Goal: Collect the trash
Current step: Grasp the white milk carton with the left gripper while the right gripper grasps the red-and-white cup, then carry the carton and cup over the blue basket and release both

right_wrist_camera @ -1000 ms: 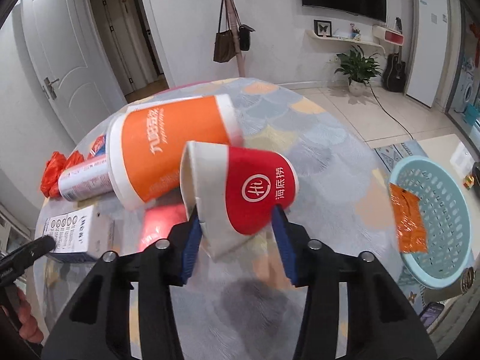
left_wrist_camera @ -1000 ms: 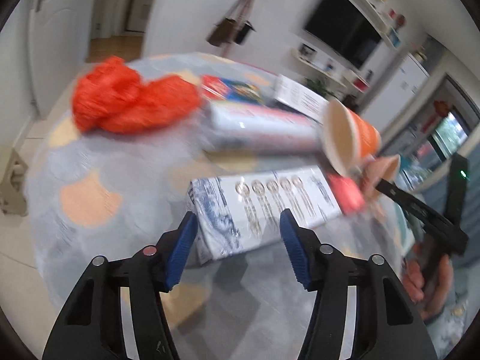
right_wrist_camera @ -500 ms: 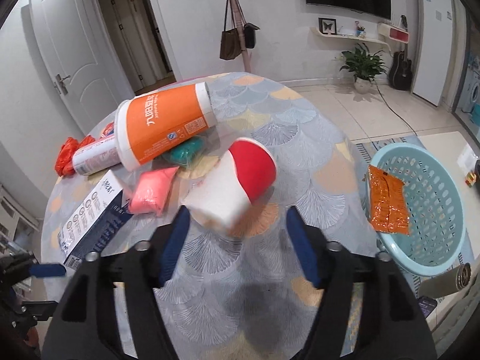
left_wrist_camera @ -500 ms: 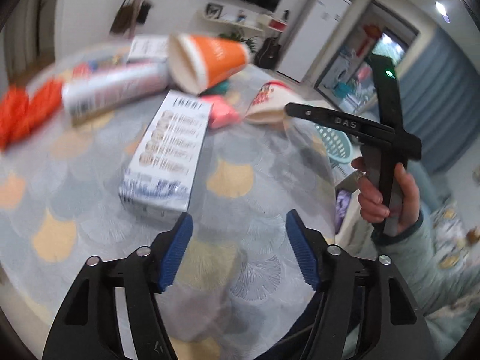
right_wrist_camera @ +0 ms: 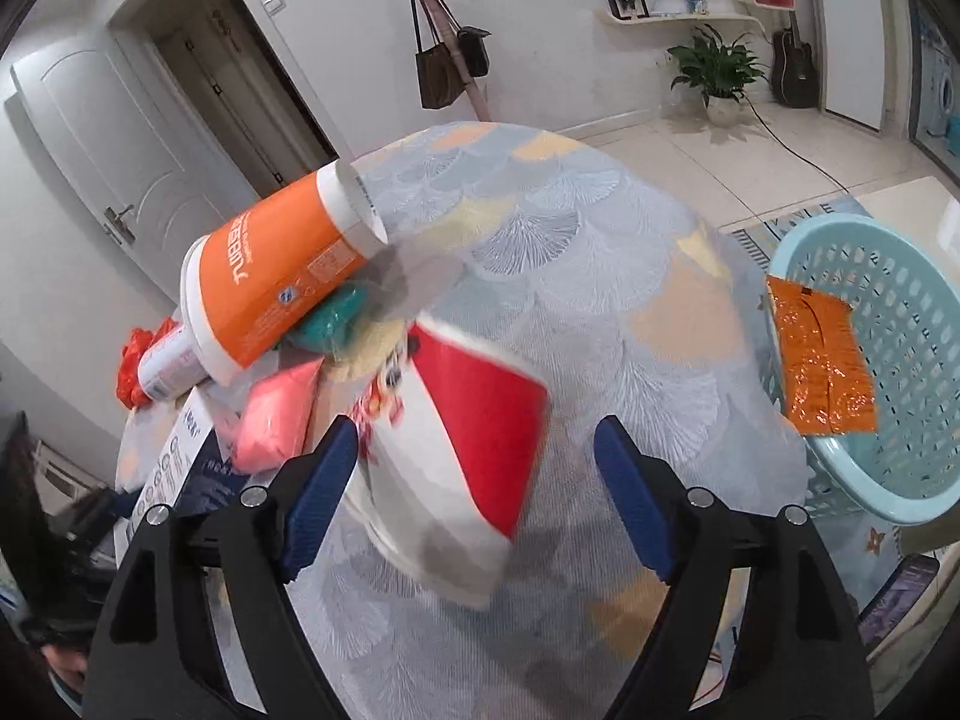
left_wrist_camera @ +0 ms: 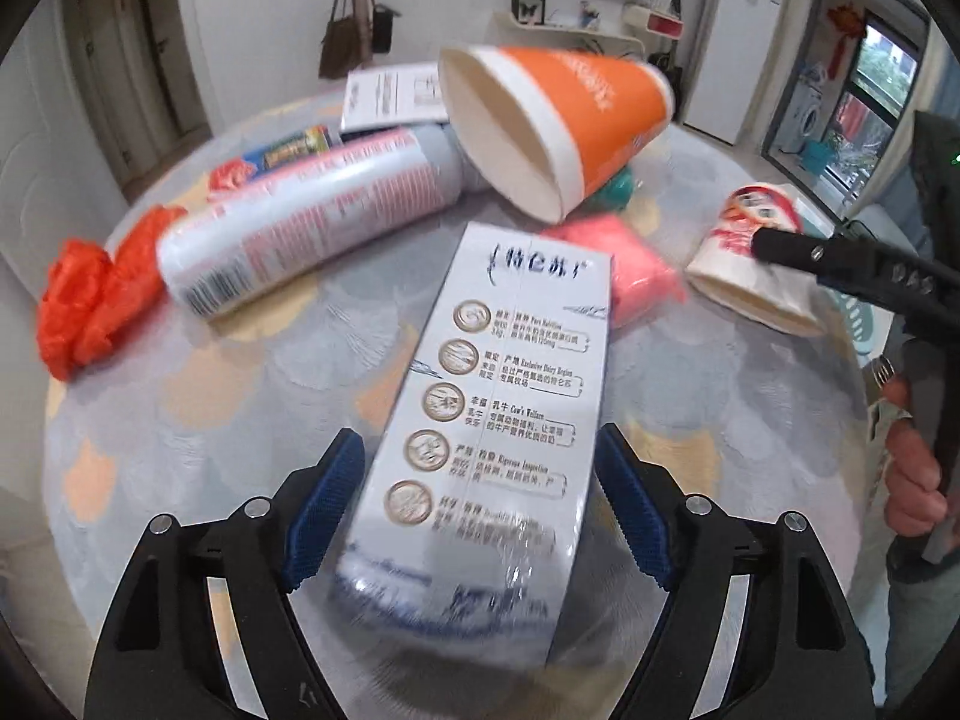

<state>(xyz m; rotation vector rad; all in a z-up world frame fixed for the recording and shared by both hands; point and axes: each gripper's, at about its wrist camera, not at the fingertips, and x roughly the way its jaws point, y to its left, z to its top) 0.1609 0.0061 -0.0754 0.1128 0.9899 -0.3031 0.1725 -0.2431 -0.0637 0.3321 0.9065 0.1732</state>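
My left gripper (left_wrist_camera: 477, 510) is open, its fingers on either side of the near end of a white milk carton (left_wrist_camera: 498, 408) lying on the round table (left_wrist_camera: 180, 420). My right gripper (right_wrist_camera: 477, 495) is open around a red and white paper cup (right_wrist_camera: 462, 450) lying on its side; the cup also shows in the left wrist view (left_wrist_camera: 750, 252). A big orange paper tub (left_wrist_camera: 558, 120) lies on its side behind, also in the right wrist view (right_wrist_camera: 270, 276). A light blue basket (right_wrist_camera: 900, 372) beside the table holds an orange wrapper (right_wrist_camera: 822, 360).
A grey can (left_wrist_camera: 312, 216), a red plastic bag (left_wrist_camera: 90, 300), a pink pouch (left_wrist_camera: 624, 264), a green lump (right_wrist_camera: 330, 318), a snack packet (left_wrist_camera: 288, 150) and a paper sheet (left_wrist_camera: 390, 96) lie on the table. A coat stand (right_wrist_camera: 450, 48) and door (right_wrist_camera: 108, 168) are behind.
My right gripper let go of the red cup, drew back, then closed in around it again, open. My left gripper swung around and moved up to straddle the milk carton's end.
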